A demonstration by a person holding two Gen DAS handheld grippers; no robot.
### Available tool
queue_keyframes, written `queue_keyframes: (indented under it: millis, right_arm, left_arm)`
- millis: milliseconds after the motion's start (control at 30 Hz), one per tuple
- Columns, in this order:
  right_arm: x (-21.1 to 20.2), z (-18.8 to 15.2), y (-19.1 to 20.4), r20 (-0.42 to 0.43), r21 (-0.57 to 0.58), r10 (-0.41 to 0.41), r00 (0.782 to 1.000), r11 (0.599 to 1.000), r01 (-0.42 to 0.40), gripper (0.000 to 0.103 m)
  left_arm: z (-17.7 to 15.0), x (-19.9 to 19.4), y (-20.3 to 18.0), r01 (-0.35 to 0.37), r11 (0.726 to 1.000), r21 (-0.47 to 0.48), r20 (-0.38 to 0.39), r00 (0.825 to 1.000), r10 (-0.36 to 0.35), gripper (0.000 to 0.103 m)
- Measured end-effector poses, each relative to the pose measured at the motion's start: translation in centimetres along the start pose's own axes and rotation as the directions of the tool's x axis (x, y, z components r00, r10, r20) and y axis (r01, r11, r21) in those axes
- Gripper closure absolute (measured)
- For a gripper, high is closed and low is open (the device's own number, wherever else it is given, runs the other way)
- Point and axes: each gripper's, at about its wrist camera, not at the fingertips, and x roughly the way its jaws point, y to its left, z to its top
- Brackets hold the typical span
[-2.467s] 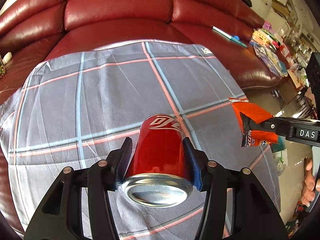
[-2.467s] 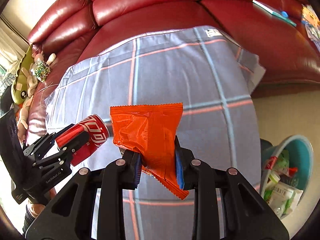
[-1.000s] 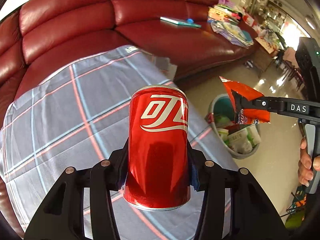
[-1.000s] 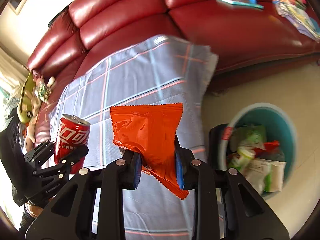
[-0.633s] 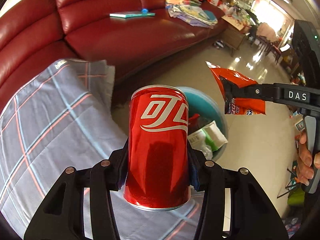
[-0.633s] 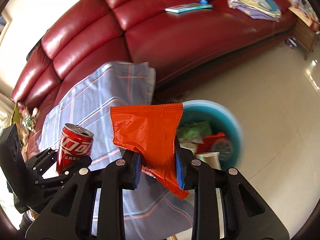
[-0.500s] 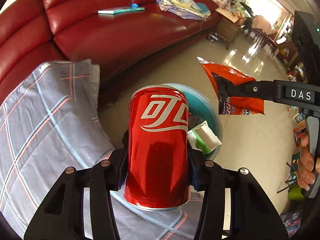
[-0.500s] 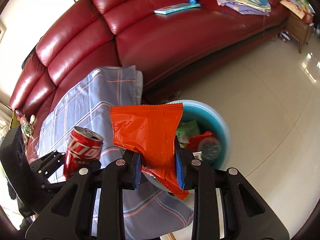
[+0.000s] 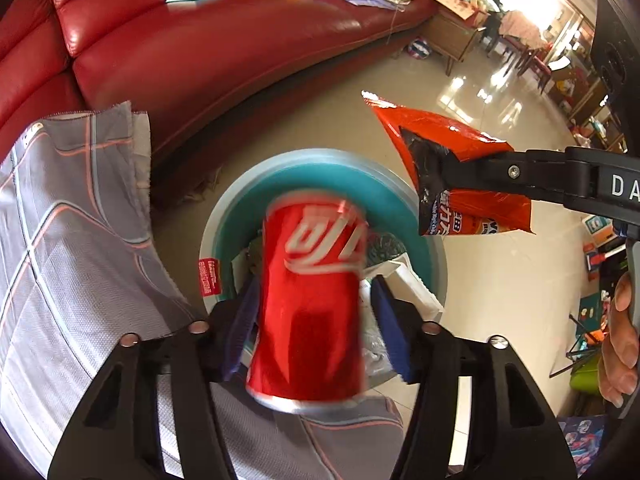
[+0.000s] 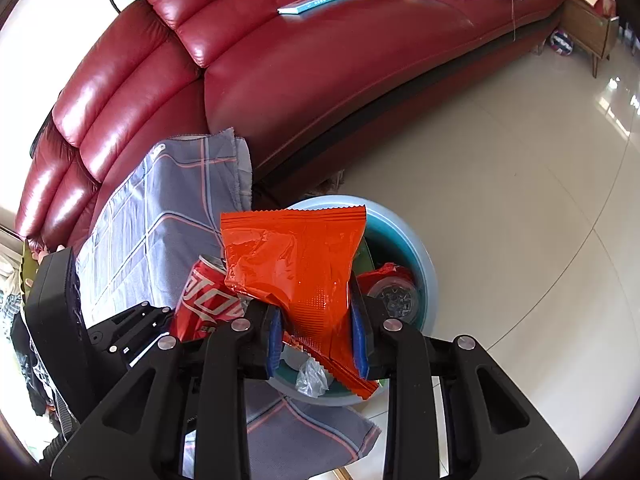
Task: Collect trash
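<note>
Left tool (image 9: 314, 316) has just been opening; its pads stand clear of the one red can (image 9: 310, 300), blurred and tilted at frame centre over the one teal bin (image 9: 320, 168), so the can looks released into it; right tool (image 10: 316, 334) grips the one orange wrapper (image 10: 296, 264) above that bin, not yet dropped.

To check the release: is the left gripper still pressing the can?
No: the left gripper has just been opening, and the blurred can sits loose between its pads.
</note>
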Motion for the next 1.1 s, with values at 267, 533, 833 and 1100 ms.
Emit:
queue_keyframes:
  millis: [267, 533, 833, 1100]
  right_arm:
    - [1.2, 0.3, -0.6, -0.018, 0.006, -0.002, 1.0, 1.0, 0.002, 0.077]
    - [2.3, 0.5, -0.5, -0.04, -0.001, -0.011, 0.999, 1.0, 0.011, 0.076]
    - [3.3, 0.3, 0.9, -0.055, -0.034, -0.032, 0.998, 0.999, 0.03, 0.053]
    - [3.0, -0.1, 2.0, -0.061, -0.048, -0.018, 0.998, 0.999, 0.015, 0.025]
  left_arm:
    - [-0.7, -0.7, 1.1, -0.036, 0.999, -0.04, 0.024, 0.999, 0.037, 0.008]
    - [-1.7, -2.2, 2.8, -0.052, 0.995, -0.082, 0.044, 0.997, 0.056, 0.004]
    - [-2.3, -3.4, 2.9, -0.069, 0.994, -0.087, 0.066, 0.995, 0.075, 0.004]
    - [-3.1, -4.9, 3.4, -0.077, 0.99, -0.114, 0.085, 0.993, 0.087, 0.004]
